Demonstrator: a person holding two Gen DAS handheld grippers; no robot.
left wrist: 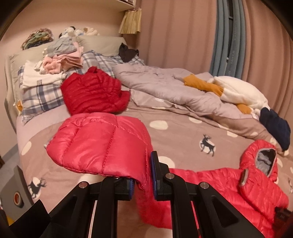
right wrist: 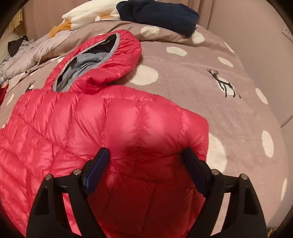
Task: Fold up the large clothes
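A bright red hooded puffer jacket (right wrist: 73, 117) lies on the dotted deer-print bedspread (right wrist: 201, 73), its grey-lined hood (right wrist: 95, 60) pointing away. In the left wrist view my left gripper (left wrist: 143, 183) is shut on an edge of this jacket (left wrist: 98, 144). A quilted flap is lifted and drapes over the left finger, and the hood (left wrist: 263, 159) rests at the right. My right gripper (right wrist: 145, 152) stands open just above the jacket's shoulder area. Its blue pads sit wide apart on either side of the puffy fabric and do not press on it.
A darker red puffer jacket (left wrist: 93, 93) lies folded near the plaid pillows, behind it a stack of folded clothes (left wrist: 62, 58). A rumpled grey duvet (left wrist: 164, 86), a white plush goose (left wrist: 238, 91) and a navy garment (right wrist: 157, 14) fill the bed's far side. A wall (right wrist: 265, 55) borders the bed's right edge.
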